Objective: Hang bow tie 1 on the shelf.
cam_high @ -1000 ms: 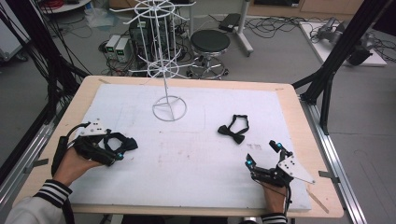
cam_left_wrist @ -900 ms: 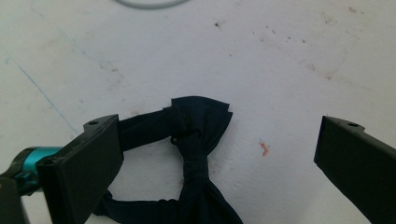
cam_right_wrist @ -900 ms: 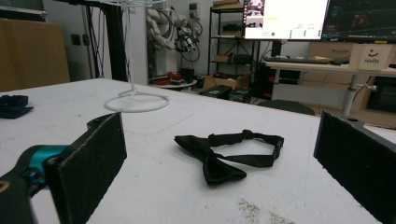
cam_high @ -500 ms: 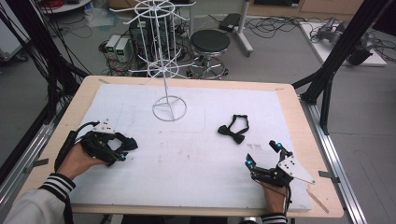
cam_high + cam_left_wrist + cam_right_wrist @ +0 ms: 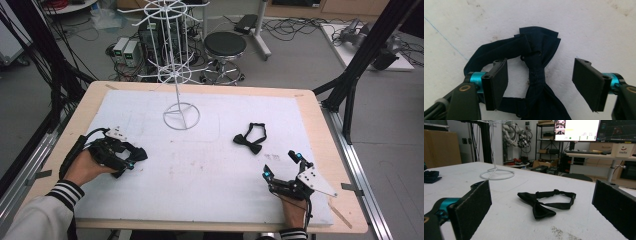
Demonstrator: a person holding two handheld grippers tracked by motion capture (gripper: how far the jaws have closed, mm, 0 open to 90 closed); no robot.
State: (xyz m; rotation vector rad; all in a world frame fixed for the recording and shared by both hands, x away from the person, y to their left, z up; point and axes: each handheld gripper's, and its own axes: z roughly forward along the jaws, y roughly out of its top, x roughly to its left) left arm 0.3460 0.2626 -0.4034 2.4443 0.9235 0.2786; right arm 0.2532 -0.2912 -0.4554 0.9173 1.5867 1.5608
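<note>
High view: finds the left hand-held gripper point(image 5: 134, 155) at the left of the frame, low over the white bench point(image 5: 210, 170). Finds the right hand-held gripper point(image 5: 281, 165) at lower right, spread and holding nothing. Notes a black bow tie point(image 5: 250, 140) right of centre and a wire rack point(image 5: 180, 112) at upper centre, bare.

Left gripper view: shows a navy bow tie point(image 5: 536, 75) flat on the bench, knot between the pads point(image 5: 499, 80). Jaws just closing, still spread, no pinch yet.

Right gripper view: shows wide-spread jaws, with the black bow tie point(image 5: 546, 202) ahead at centre, untouched.

Judgement: early stage. First grasp under way; nothing lifted. Presumably leaves both ties to be hung.
</note>
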